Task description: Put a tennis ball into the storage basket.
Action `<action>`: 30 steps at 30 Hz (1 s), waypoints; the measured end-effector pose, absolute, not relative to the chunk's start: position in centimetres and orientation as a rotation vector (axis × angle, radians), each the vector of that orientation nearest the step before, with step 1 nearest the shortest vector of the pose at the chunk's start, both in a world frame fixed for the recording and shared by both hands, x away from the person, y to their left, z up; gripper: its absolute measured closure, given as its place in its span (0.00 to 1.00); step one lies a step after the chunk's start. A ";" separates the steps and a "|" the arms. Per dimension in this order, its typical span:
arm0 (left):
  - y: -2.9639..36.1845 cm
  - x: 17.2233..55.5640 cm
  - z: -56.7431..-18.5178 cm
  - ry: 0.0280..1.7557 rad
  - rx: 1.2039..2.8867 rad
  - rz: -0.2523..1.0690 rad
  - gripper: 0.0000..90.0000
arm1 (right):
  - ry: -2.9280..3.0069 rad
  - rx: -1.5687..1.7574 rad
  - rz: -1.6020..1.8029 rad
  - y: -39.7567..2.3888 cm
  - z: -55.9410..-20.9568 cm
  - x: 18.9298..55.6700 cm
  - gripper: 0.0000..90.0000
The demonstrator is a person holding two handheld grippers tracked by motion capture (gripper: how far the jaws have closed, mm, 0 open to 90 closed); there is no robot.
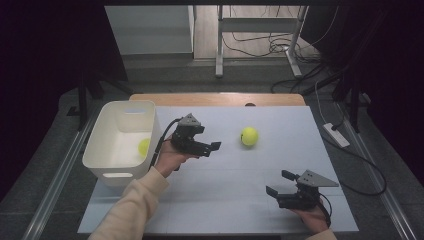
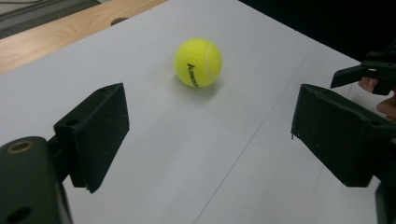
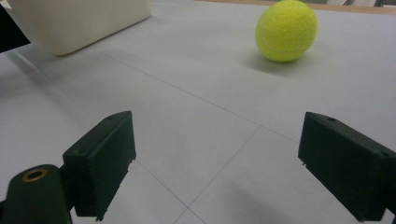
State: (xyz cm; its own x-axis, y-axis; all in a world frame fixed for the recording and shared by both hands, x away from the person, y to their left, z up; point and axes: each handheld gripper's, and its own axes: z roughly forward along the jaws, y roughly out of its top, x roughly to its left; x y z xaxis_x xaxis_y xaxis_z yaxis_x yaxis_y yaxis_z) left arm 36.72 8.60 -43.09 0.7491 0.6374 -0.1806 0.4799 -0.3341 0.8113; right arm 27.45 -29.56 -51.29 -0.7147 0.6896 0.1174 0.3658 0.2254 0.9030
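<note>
A yellow tennis ball (image 1: 249,136) lies on the pale mat (image 1: 225,200) right of centre. My left gripper (image 1: 209,138) hovers just left of it, jaws wide open and pointing at it, with nothing between them. In the left gripper view the ball (image 2: 198,62) sits ahead of the open left gripper (image 2: 210,112), a short gap away. Near the front right my right gripper (image 1: 278,182) stands open and empty, pointing left. Its own view has the ball (image 3: 286,31) far ahead, beyond the open right gripper (image 3: 217,140). A second yellow ball (image 1: 144,146) rests inside the white bin (image 1: 105,150).
The white bin stands at the mat's left edge, and its wall (image 3: 79,21) appears at the top left of the right gripper view. A wooden table strip (image 1: 215,99) runs along the back. Cables and a table frame lie on the floor beyond.
</note>
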 end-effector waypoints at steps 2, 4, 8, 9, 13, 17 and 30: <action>8.5 36.8 -43.2 0.849 2.000 0.207 0.13 | 2.196 0.985 1.485 -29.6 -51.3 27.4 0.13; 8.2 37.0 -43.5 0.849 2.007 0.201 0.13 | 2.197 0.983 1.486 -29.6 -51.3 27.4 0.13; 7.8 37.2 -43.7 0.849 2.009 0.201 0.14 | 2.198 0.979 1.482 -29.6 -51.3 27.4 0.13; 7.7 37.3 -43.8 0.848 2.012 0.200 0.14 | 2.199 0.979 1.482 -29.6 -51.3 27.4 0.13; 7.3 37.7 -44.2 0.853 2.013 0.189 0.14 | 2.202 0.979 1.479 -29.7 -51.3 27.4 0.13; 6.9 38.0 -44.6 0.857 2.025 0.180 0.14 | 2.201 0.979 1.478 -29.6 -51.3 27.4 0.13; 6.0 39.1 -45.4 0.870 2.046 0.167 0.14 | 2.204 0.979 1.473 -29.5 -51.4 27.4 0.13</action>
